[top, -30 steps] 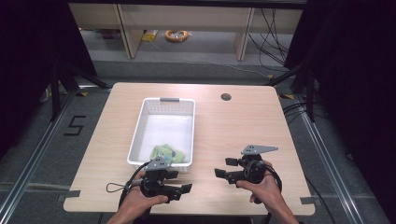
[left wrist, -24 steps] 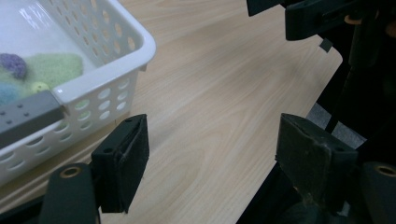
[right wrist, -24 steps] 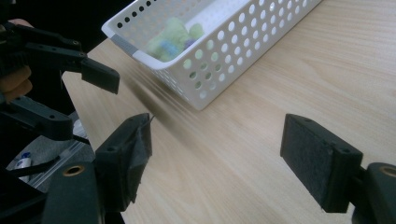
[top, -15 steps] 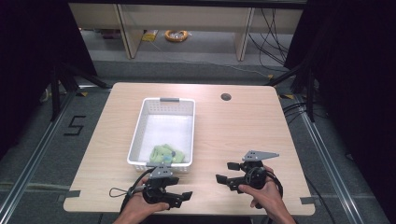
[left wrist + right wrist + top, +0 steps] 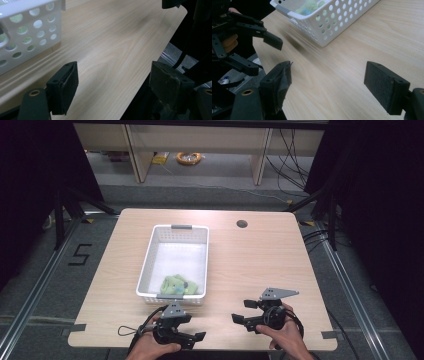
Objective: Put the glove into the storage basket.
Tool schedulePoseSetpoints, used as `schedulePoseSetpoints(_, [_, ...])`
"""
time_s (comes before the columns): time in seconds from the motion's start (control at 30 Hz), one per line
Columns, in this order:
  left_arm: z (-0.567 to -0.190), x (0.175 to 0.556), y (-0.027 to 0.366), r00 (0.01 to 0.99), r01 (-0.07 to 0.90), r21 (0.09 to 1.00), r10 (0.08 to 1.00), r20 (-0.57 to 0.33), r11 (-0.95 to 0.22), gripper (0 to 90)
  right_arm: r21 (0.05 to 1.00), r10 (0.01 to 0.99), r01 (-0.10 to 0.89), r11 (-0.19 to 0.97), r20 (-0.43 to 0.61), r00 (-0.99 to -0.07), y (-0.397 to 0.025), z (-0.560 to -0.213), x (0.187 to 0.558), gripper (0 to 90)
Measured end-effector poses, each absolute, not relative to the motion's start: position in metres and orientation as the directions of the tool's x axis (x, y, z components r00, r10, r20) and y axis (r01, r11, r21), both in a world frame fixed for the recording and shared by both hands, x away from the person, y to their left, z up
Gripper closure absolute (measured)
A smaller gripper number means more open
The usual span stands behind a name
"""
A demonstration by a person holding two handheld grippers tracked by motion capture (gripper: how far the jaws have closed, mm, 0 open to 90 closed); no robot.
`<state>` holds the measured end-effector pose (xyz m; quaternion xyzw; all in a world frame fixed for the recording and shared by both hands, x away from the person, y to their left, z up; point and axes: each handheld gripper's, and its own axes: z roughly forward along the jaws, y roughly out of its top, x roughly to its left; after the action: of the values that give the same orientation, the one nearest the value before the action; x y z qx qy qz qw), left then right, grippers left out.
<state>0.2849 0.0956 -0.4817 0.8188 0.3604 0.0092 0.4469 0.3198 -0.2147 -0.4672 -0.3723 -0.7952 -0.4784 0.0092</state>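
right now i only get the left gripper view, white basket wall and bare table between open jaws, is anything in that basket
Observer: Yes, a green soft toy lies at the near end of the basket.
Operator: where's my right gripper
Observer: The right gripper is open, above the table's near edge, holding nothing.
Operator: anything else on the table
Observer: A small dark round spot near the far edge, right of the basket.

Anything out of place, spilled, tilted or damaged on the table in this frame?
Nothing stands out. The white basket sits flat and roughly square on the table, with the green soft item inside at its near end. The left gripper and right gripper are both open and empty near the front edge.
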Motion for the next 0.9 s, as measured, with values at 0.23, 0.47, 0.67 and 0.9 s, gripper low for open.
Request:
schedulePoseSetpoints(0.23, [-0.486, 0.281, 0.095, 0.747, 0.571, 0.745, 0.595, -0.297, -0.346, 18.9, 0.771, 0.562, 0.575, 0.275, 0.356, -0.747, -0.217, -0.471, 0.314, 15.9])
schedulePoseSetpoints(0.47, [-0.496, 0.274, 0.091, 0.761, 0.563, 0.732, 0.587, -0.277, -0.383, 17.1, 0.767, 0.566, 0.567, 0.299, 0.336, -0.753, -0.22, -0.477, 0.305, 15.9])
schedulePoseSetpoints(0.67, [-0.503, 0.267, 0.091, 0.771, 0.549, 0.726, 0.587, -0.247, -0.415, 17.1, 0.75, 0.575, 0.575, 0.326, 0.325, -0.751, -0.226, -0.483, 0.296, 16.1])
schedulePoseSetpoints(0.9, [-0.507, 0.26, 0.089, 0.768, 0.556, 0.718, 0.59, -0.251, -0.418, 17.2, 0.75, 0.555, 0.557, 0.357, 0.31, -0.772, -0.232, -0.491, 0.291, 16.3])
